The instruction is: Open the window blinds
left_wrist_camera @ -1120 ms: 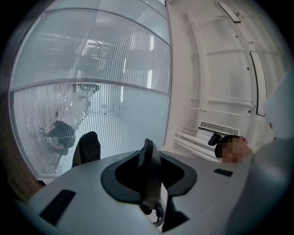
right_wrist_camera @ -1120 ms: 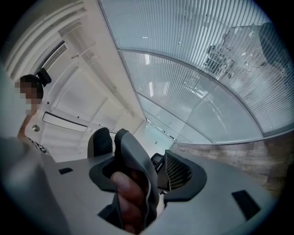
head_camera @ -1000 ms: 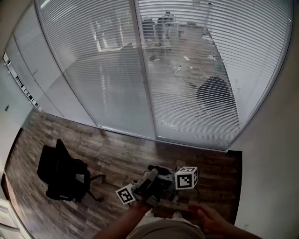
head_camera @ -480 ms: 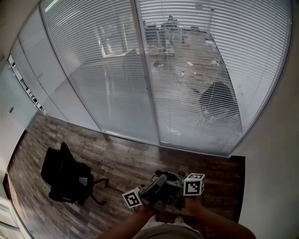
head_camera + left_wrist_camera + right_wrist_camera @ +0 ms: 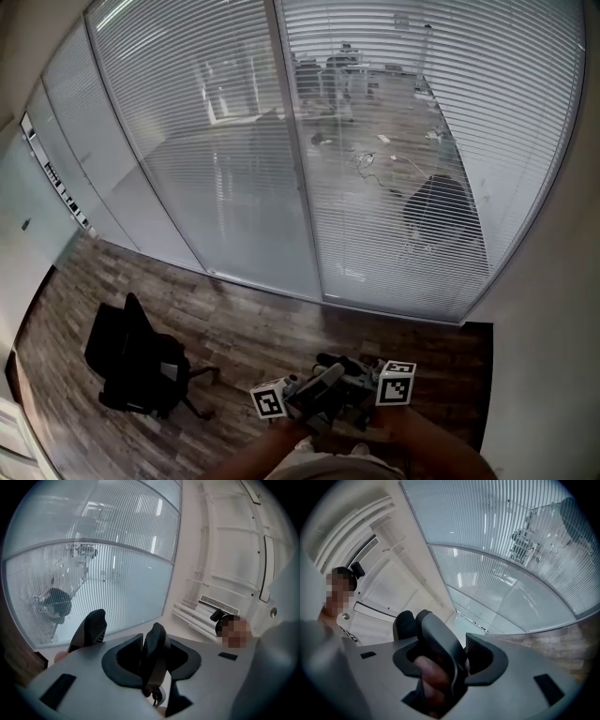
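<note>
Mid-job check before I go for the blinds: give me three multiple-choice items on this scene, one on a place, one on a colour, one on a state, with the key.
1. The black wheeled office chair on the near side of the white horizontal-slat window blinds shows at the head view's:
A. lower left
B. lower right
C. top centre

2. The plank floor is:
A. white
B. brown
C. blue

3. Those blinds are:
A. pulled fully up
B. lying heaped on the floor
C. hanging down almost to the floor

Key:
1 A, the chair sits near the picture's left edge, low down.
2 B, the planks are wood-toned brown.
3 C, slats run from the top of the view nearly to the floor line.
</note>
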### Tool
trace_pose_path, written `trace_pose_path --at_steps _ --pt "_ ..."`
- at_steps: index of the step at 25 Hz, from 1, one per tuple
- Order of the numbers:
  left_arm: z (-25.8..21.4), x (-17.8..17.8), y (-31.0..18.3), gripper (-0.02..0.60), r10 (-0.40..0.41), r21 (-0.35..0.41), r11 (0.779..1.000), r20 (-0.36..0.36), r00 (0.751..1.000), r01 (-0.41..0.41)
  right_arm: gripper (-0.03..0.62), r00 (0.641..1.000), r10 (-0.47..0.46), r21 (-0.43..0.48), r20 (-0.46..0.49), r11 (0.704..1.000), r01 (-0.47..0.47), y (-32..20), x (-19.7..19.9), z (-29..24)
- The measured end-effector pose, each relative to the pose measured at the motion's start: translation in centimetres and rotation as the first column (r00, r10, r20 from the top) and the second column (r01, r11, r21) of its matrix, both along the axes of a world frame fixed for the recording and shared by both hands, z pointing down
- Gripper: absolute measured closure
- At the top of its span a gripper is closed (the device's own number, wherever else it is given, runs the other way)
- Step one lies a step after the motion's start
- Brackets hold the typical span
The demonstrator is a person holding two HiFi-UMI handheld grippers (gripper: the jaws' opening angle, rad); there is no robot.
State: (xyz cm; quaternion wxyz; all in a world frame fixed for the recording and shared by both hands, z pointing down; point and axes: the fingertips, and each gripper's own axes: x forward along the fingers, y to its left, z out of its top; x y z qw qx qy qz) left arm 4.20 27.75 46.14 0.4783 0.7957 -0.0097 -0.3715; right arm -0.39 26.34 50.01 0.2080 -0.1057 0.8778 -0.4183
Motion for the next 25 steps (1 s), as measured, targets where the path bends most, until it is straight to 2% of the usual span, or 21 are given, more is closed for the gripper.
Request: trace_pose_path --at_steps 2,4,6,7,8,10,12,13,16,18,19,21,25 --pt "0.0 -0.2 -0.1 0.474 0.002 -0.001 1.000 0.003 1.000 -0.002 0.396 1.000 0.009 0.006 0.001 1.000 -0.009 -0.2 -0.2 -0.1" --pt "-0.1 -0.2 -0.6 0.474 -0.008 0.007 1.000 0.037 0.999 0.008 0.401 0.998 0.068 0.020 -0.020 0.998 -0.067 -0.8 0.1 -0.3" --pt "0.2 -0.1 -1.5 0.472 -0.079 0.056 0.996 0.167 0.983 0.070 0.427 0.987 0.150 0.057 -0.061 0.988 -0.147 -1.7 0.9 -0.3" --pt "0.4 -0.4 -2.2 0.469 -0.140 0.094 0.988 0.247 0.959 0.119 0.436 0.980 0.178 0.081 -0.088 0.982 -0.171 -2.0 1.4 -0.2" --pt "0.5 -1.1 -3.0 0.462 -0.206 0.131 0.976 0.312 0.927 0.173 0.437 0.974 0.197 0.107 -0.117 0.977 -0.184 -2.2 1.9 0.0" --pt "0.7 -3.3 -4.6 0.463 -0.320 0.181 0.946 0.392 0.862 0.269 0.436 0.955 0.236 0.161 -0.183 0.965 -0.207 -2.3 3.2 0.6" --pt "1.5 -5.6 -5.6 0.463 -0.394 0.236 0.919 0.468 0.791 0.317 0.437 0.911 0.309 0.241 -0.273 0.939 -0.247 -2.7 5.0 1.1" --pt "2.2 -6.4 -5.8 0.463 -0.421 0.275 0.906 0.516 0.746 0.321 0.437 0.877 0.358 0.293 -0.321 0.918 -0.268 -2.9 5.9 1.3" --pt "5.2 -8.2 -5.6 0.463 -0.493 0.410 0.868 0.647 0.582 0.279 0.436 0.765 0.483 0.447 -0.425 0.847 -0.287 -3.3 8.3 2.0" --pt "6.8 -8.9 -5.4 0.463 -0.519 0.458 0.853 0.696 0.496 0.250 0.436 0.718 0.525 0.503 -0.457 0.818 -0.278 -3.3 9.5 2.4" --pt "7.4 -9.1 -5.3 0.463 -0.526 0.471 0.849 0.712 0.465 0.239 0.437 0.699 0.540 0.517 -0.468 0.809 -0.279 -3.3 10.1 2.5" --pt "8.0 -9.3 -5.1 0.463 -0.534 0.486 0.844 0.732 0.423 0.226 0.436 0.668 0.564 0.533 -0.486 0.796 -0.285 -3.4 11.2 2.5" --pt "8.8 -9.1 -5.1 0.463 -0.535 0.498 0.844 0.759 0.371 0.198 0.437 0.628 0.592 0.533 -0.505 0.786 -0.312 -3.6 13.0 3.1"
